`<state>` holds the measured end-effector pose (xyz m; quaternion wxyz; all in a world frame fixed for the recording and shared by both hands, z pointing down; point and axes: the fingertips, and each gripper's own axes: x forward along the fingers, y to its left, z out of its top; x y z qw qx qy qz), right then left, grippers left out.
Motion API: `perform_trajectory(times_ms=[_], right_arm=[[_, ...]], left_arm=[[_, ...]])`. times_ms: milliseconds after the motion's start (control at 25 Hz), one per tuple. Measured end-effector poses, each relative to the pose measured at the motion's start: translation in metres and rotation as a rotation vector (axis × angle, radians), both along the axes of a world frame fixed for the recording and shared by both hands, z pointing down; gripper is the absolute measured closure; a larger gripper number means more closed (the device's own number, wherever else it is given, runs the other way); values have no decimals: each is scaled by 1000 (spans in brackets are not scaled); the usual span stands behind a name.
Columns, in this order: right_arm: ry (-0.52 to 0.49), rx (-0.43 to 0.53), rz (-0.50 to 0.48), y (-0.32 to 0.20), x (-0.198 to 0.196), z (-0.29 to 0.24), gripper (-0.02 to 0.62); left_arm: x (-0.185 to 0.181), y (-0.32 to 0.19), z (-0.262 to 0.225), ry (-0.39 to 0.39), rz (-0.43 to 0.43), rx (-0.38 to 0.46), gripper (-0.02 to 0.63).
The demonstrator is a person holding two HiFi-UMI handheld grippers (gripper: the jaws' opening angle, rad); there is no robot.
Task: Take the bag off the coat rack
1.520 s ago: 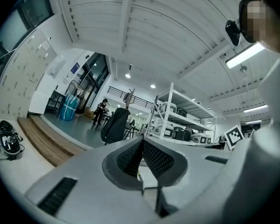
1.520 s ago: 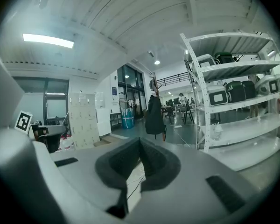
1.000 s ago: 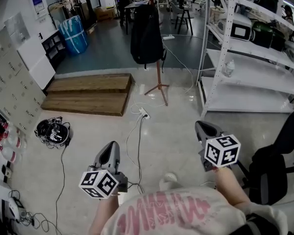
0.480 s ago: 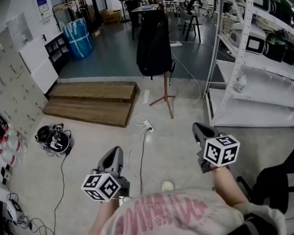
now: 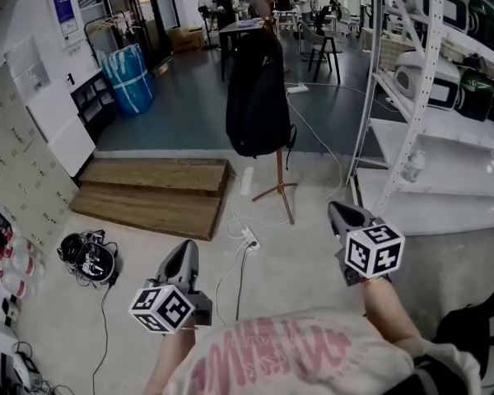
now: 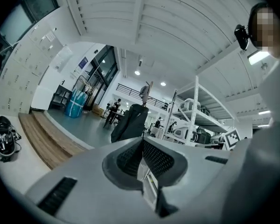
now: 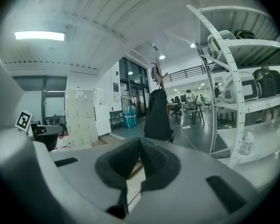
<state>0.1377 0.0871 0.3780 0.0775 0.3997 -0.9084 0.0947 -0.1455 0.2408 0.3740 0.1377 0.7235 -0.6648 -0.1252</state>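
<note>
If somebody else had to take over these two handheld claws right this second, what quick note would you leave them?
Left gripper: shut, empty, held low.
Right gripper: shut, empty, held low.
The black bag hangs on the coat rack, some way ahead and likely out of reach from here.
Done: nothing on the bag yet.
Left: walk up, open a gripper, grasp the bag and lift it off the rack.

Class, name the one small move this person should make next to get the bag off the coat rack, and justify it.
Probably step closer to the coat rack: the black bag hangs there, far beyond the left gripper and right gripper, both shut and empty.
</note>
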Motion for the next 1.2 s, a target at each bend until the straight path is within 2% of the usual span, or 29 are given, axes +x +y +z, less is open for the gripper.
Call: perform_trajectory(times_ms=[200,400,560,680,840,960,1200], right_arm=[[-32,-28,17,-47,-5,11,589],[-25,-100,19,-68,-15,48,589],[-27,-192,37,-86,-16,80,589],[-37,-227,56,-104,-22,95,589],[-24,-249,66,-139,-42,111,589],[-17,-245,100,-167,-52,104,589],[-15,-193,122,-220,-108,79,589]], left_arm=[[-12,-36,5,34,-15,10,601],[-31,-59,44,99,-43,-96,601],[-35,-84,62,92,-21,-144,601],[-40,-113,74,93,7,-163,601],[-52,-162,84,102,50,-160,601],[-61,-205,75,106,100,-136,601],[-115,-274,54,95,150,-99,601]])
